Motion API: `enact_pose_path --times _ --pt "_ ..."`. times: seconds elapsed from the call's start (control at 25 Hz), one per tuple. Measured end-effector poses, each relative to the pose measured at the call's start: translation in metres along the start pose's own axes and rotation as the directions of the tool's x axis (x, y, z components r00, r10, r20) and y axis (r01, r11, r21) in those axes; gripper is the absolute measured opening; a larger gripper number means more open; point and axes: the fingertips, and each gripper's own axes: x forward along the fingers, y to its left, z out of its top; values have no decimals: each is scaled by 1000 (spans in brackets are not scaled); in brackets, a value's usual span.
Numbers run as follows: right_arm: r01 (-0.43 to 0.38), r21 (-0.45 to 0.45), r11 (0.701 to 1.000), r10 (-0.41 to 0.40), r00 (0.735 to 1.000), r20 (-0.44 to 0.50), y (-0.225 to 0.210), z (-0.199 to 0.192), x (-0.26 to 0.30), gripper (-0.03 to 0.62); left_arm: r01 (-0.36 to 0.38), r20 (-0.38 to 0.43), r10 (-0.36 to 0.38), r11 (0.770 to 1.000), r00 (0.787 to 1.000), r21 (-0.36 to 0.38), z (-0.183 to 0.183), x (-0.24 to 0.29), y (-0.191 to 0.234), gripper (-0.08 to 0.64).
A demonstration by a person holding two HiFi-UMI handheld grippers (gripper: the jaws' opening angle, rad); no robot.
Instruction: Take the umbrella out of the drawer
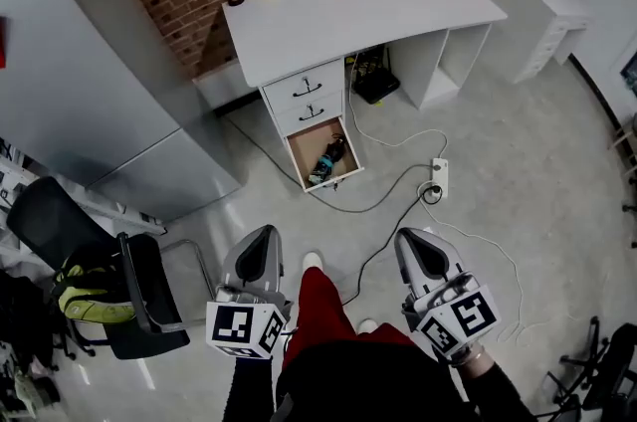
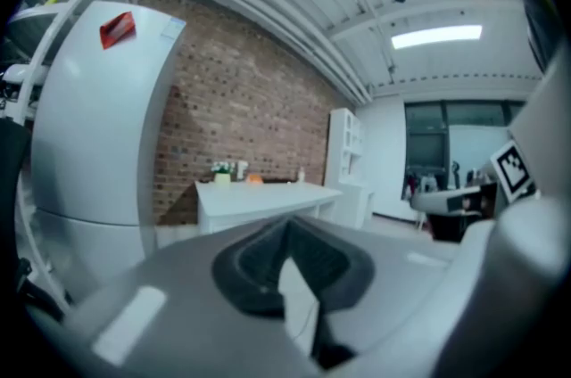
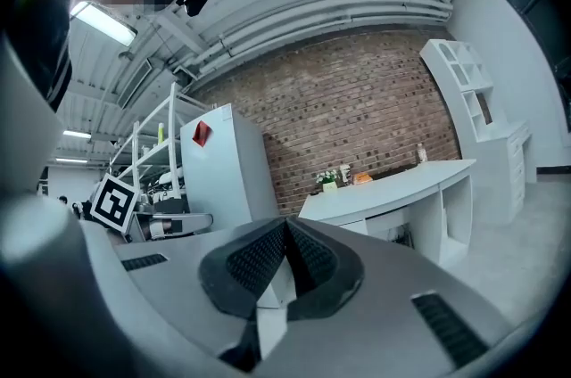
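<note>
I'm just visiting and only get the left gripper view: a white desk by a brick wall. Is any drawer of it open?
Observer: Yes. The head view shows the bottom drawer of the white desk pulled out, its brown wooden inside showing.
Operator: Anything inside?
Observer: A dark folded umbrella with teal parts lies in it.
Operator: Are those claw things near it?
Observer: No. The left gripper and the right gripper both hang well short of the drawer, with bare floor between.
</note>
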Motion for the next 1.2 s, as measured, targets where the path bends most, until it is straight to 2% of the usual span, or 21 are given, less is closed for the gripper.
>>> enact_pose_path --times 0.2,0.36,0.56,0.72,0.92,1.2 --pt "47 1 999 -47 999 -12 -10 5 85 -2 48 -33 -48 999 998 -12 0 55 57 3" --pt "86 48 995 -83 994 -67 -10 3 145 -3 78 -46 -79 997 996 -19 6 92 99 3" --pt "89 69 994 -89 996 -2 -12 16 199 -2 120 -96 -120 993 988 -6 -1 131 140 3" --pt "141 84 986 -141 990 -8 -26 16 217 -2 137 -130 -140 990 982 -27 -14 154 161 3" --pt "222 57 973 -218 973 -75 -57 5 220 -3 162 -164 -165 986 972 -33 -27 181 167 3" --pt "265 106 958 -256 962 -95 -100 -25 238 -2 191 -253 -191 981 948 -24 -69 222 167 3"
